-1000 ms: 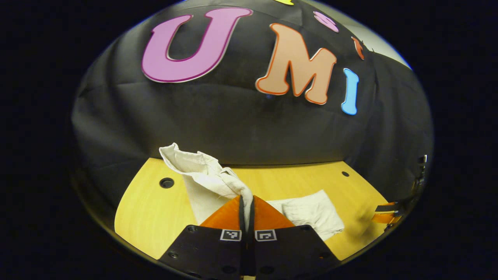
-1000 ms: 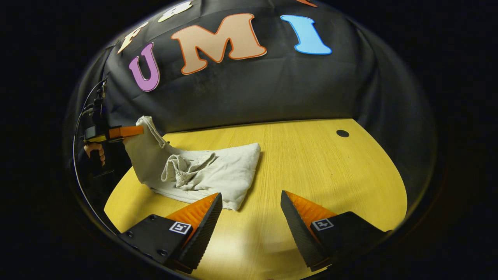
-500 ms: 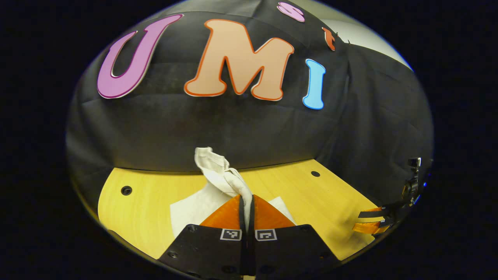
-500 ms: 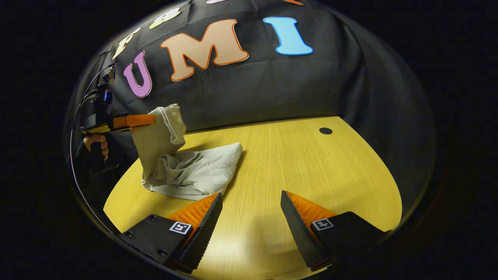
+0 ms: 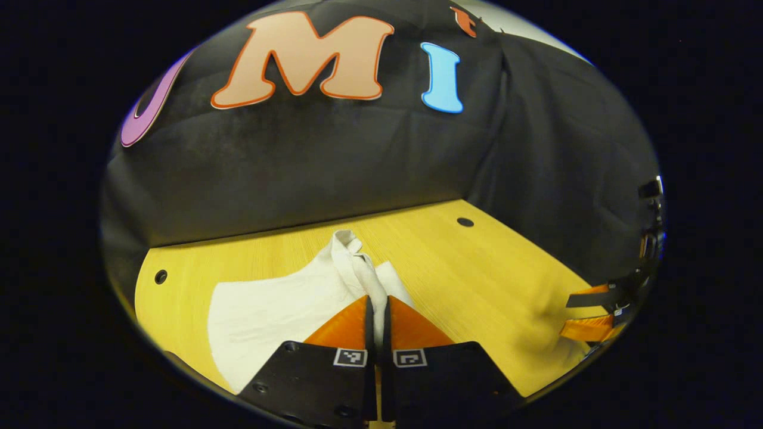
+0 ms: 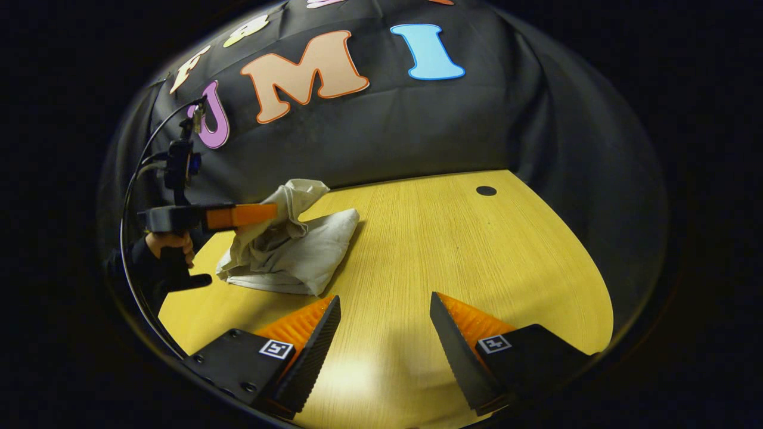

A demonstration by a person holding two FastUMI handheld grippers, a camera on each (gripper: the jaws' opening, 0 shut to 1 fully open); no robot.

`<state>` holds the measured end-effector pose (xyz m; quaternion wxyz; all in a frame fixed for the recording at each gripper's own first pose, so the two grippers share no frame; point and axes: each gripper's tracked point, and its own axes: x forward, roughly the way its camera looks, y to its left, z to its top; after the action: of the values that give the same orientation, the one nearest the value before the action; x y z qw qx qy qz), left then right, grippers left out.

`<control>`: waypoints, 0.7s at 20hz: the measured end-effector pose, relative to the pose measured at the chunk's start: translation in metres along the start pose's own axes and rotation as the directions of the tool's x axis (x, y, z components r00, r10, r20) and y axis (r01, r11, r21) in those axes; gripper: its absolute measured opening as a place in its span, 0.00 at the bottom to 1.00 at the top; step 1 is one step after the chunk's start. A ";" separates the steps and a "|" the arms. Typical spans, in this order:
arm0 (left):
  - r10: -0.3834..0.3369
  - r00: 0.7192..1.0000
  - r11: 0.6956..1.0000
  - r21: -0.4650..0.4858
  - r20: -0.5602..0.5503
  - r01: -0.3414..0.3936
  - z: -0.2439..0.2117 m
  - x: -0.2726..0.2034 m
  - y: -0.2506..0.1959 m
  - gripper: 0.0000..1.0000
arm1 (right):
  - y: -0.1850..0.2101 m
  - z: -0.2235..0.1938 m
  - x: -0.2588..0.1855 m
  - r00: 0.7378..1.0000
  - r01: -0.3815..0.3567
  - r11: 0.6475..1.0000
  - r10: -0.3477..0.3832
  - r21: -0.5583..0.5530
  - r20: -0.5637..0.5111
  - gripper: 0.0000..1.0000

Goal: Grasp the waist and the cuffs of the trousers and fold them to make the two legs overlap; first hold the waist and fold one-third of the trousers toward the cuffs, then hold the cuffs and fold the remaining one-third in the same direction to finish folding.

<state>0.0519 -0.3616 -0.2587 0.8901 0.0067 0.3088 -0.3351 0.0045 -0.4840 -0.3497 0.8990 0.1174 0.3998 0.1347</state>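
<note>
The off-white trousers [image 5: 268, 310] lie folded on the yellow table, with one end pulled up into a bunch. My left gripper [image 5: 377, 301] is shut on that bunched end, and cloth sticks up past its fingertips. In the right gripper view the trousers [image 6: 304, 250] sit at the table's left, and the left gripper [image 6: 271, 213] holds their raised end over the folded pile. My right gripper [image 6: 384, 301] stands open above bare table, right of the trousers, with nothing between its fingers. It also appears at the right edge of the left gripper view [image 5: 590, 313].
The yellow table [image 6: 477, 256] has a round hole [image 6: 486, 190] near its far right corner and holes [image 5: 160, 276] [image 5: 465, 222] near the back wall. A hand [image 6: 170, 241] holds the left gripper's handle, with a cable looping above it.
My left gripper has carried the raised end of the trousers rightward and lower, over the folded part. The cloth now hangs lower and closer to the pile. The right gripper has hardly moved.
</note>
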 end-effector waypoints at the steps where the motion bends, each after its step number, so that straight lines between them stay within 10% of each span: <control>1: -0.008 1.000 1.000 0.008 -0.003 0.008 -0.008 0.003 -0.006 0.04 | 0.001 0.002 -0.001 1.000 -0.008 1.000 0.008 0.002 0.002 0.96; 3: -0.018 1.000 1.000 0.005 -0.012 0.018 -0.023 0.002 -0.015 0.19 | 0.005 0.005 0.000 1.000 -0.022 1.000 0.022 -0.002 0.011 0.92; 6: 0.018 0.999 0.999 -0.036 0.045 -0.016 -0.017 -0.016 -0.016 0.96 | 0.018 0.016 -0.001 0.998 -0.046 0.999 0.047 -0.020 0.041 0.97; 14: 0.306 0.904 0.950 -0.037 0.298 -0.310 0.036 -0.144 0.067 0.94 | 0.079 0.079 -0.013 0.965 -0.047 0.998 0.053 -0.028 0.258 0.96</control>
<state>0.0272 -0.2324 -0.1630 0.9682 0.0094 0.1632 -0.1893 0.0442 -0.4223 -0.2639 0.9410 0.1340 0.2747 0.1452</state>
